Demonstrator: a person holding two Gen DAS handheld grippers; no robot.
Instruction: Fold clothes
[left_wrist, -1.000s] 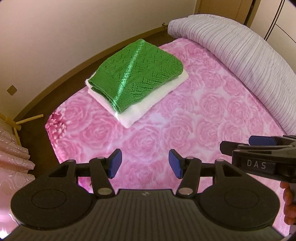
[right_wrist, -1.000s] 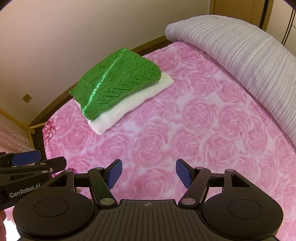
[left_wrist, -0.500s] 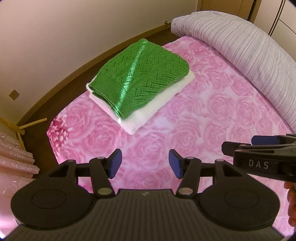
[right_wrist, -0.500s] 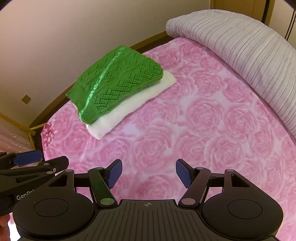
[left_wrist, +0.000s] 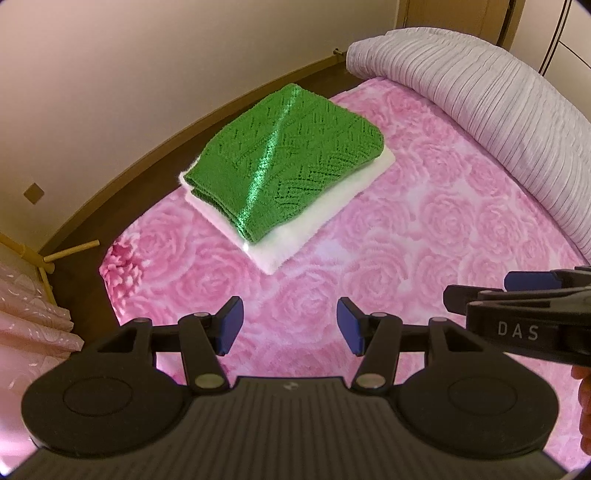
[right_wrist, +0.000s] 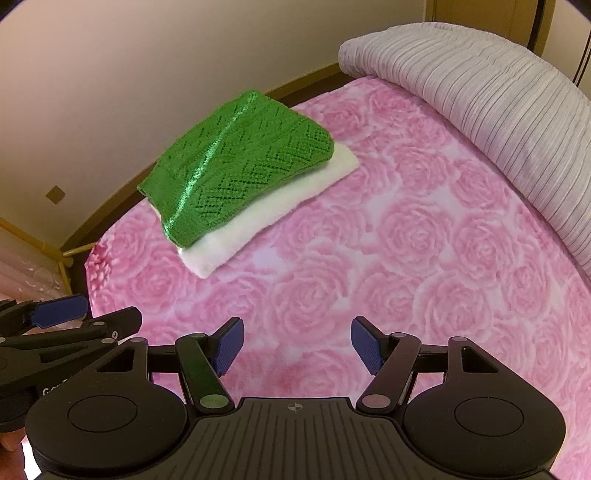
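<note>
Left wrist view shows the left gripper spread and holding nothing, level above the pink bedspread; the right gripper beside it likewise. Folded green sweater lies on a white garment near the bed's far edge.

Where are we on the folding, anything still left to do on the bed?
Looks done: the green sweater lies folded, stacked on a folded white garment near the edge of the pink blanket. In hand: nothing; the left gripper and right gripper hover open over bare blanket. Left: no unfolded clothes show; only the grey duvet lies along the far side.
</note>
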